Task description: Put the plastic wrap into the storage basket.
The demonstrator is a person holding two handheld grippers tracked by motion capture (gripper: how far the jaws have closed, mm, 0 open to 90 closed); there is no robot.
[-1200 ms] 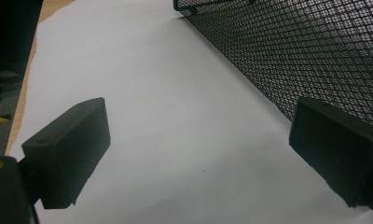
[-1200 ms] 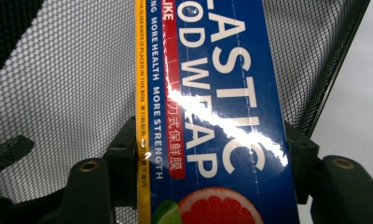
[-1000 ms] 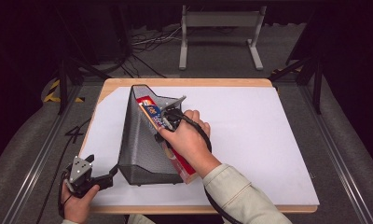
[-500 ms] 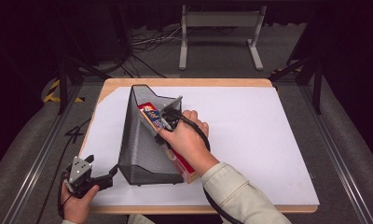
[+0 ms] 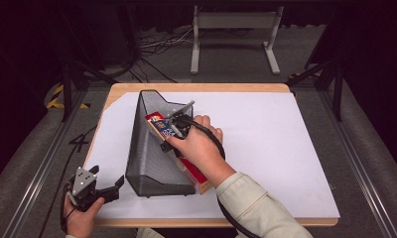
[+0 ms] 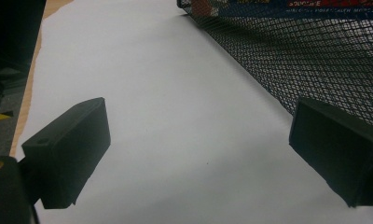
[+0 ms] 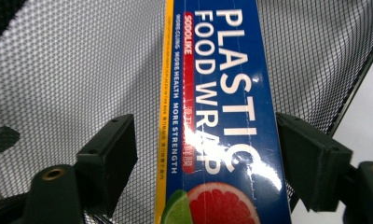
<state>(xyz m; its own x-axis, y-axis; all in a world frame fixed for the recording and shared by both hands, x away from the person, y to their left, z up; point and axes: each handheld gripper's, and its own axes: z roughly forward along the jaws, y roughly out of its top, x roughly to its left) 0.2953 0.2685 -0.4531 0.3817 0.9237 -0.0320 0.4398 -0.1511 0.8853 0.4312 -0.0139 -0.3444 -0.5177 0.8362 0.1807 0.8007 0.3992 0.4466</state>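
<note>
room: dark studio, grey floor, cables and a white stand [image 5: 234, 30] behind the desk.
desk [image 5: 196, 88]: wood top, covered by a white sheet [image 5: 281, 148]; wood shows at the far and near edges.
rack [image 5: 149, 148]: black mesh file holder on the left part of the sheet, tall end far, low end near the person. Mesh wall seen close up in the left gripper view [image 6: 306, 60] and behind the box in the right gripper view [image 7: 72, 70].
box [image 5: 163, 126]: long plastic food wrap box, blue face with red and yellow edges, lying lengthwise in the rack; near end sticks out past the rack's low end by the person's sleeve. In the right gripper view [image 7: 222, 116] the print reads "PLASTIC FOOD WRAP", grapefruit and lime picture at the bottom.
right gripper [image 5: 179, 126]: held over the box inside the rack, hand wrapped around it. Jaws have just been opening. In the right gripper view [image 7: 205, 154] the box runs between them: clear gap on the left jaw side, right jaw at the box edge, contact there cannot be told. No grip on the box.
left gripper [image 5: 109, 186]: at the near left corner of the desk, beside the rack's low end, apart from it. In the left gripper view [image 6: 198, 158] jaws wide, only sheet between them, nothing held.
left hand [image 5: 80, 218]: at the desk's near edge.
</note>
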